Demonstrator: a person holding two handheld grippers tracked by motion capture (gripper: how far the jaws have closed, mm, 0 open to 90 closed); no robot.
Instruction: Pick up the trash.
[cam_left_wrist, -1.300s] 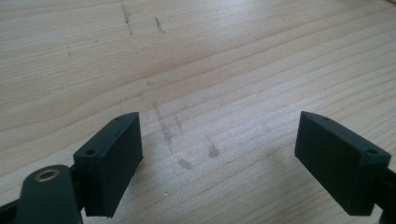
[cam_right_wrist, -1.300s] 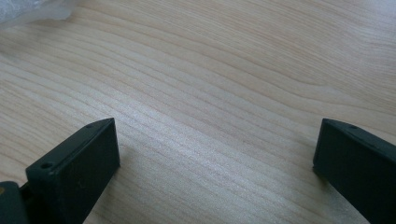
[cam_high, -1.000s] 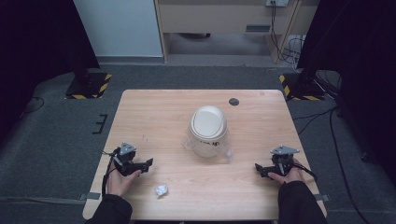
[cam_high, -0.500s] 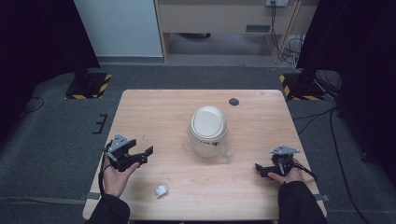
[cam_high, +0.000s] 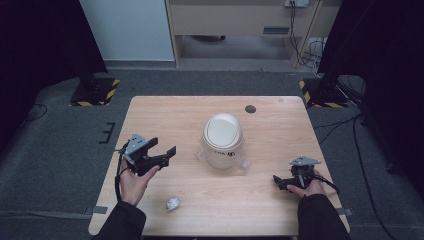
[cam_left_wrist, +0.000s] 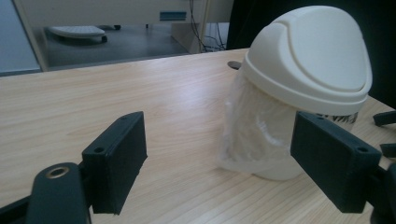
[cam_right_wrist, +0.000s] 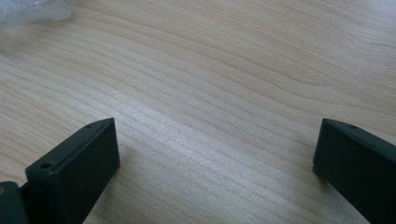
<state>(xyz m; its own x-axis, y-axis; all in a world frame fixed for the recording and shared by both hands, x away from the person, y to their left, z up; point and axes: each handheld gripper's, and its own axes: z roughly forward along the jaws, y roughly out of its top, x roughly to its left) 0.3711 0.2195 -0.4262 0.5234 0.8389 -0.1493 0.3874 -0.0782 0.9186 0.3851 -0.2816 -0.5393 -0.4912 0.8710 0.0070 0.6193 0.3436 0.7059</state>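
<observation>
The left gripper (cam_high: 162, 150), jaws wide and empty, is being aimed at the lidded bin (cam_high: 223, 140); closure around it appears required. The right gripper (cam_high: 281, 181) is being held open, empty.

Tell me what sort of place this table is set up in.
Probably a lab or workshop recording station, not a home: a lone wooden table on grey carpet, hazard-striped stand bases at its far corners, loose cables by the back wall, dark curtains at both sides.
</observation>
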